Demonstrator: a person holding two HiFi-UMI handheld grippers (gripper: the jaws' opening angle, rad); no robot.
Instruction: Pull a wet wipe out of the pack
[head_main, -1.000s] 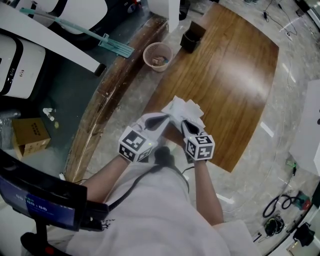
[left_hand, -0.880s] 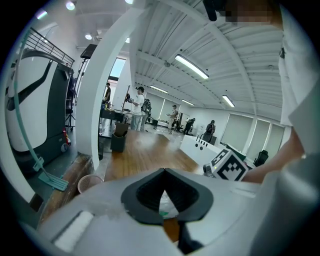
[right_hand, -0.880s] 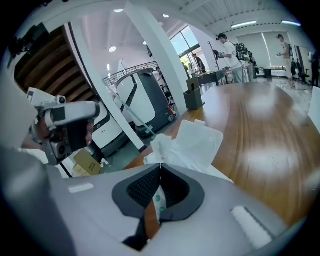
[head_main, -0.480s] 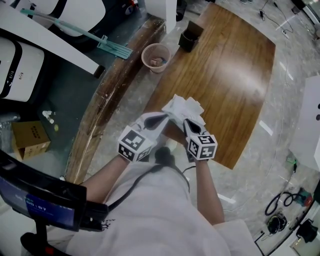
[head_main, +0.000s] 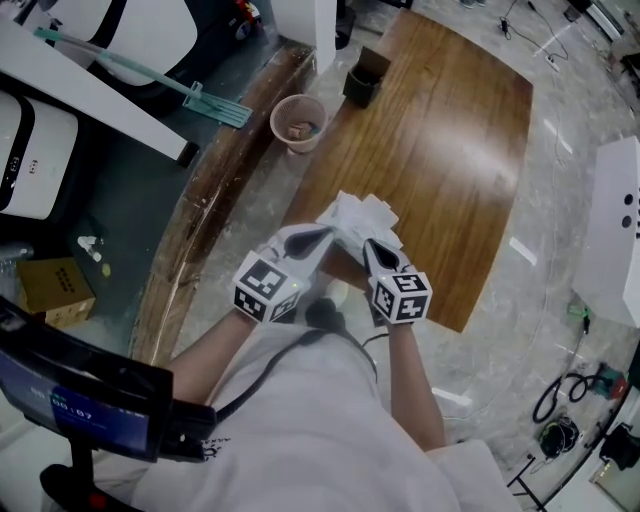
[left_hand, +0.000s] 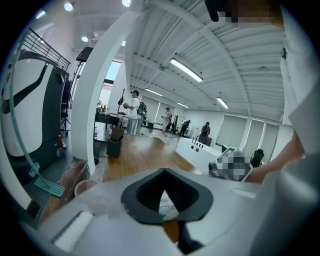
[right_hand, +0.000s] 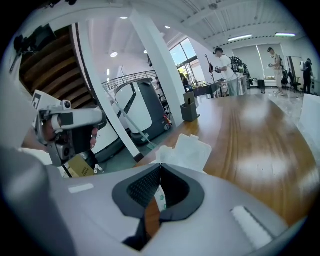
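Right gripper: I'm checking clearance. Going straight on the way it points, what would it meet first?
The right gripper would meet the wet wipe pack at once: its jaws are shut on it. Beyond lies the wooden table, depth unclear.

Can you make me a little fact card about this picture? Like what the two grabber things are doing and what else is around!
Place: above a wooden surface
Main thing: white pack, flap open
Left gripper: tips together on the pack's near edge
Right gripper: tips together, seemingly on the wet wipe bunched at the opening
Wipe pulled free: not yet
Nearby: round basket beside the wood, dark box at its far corner
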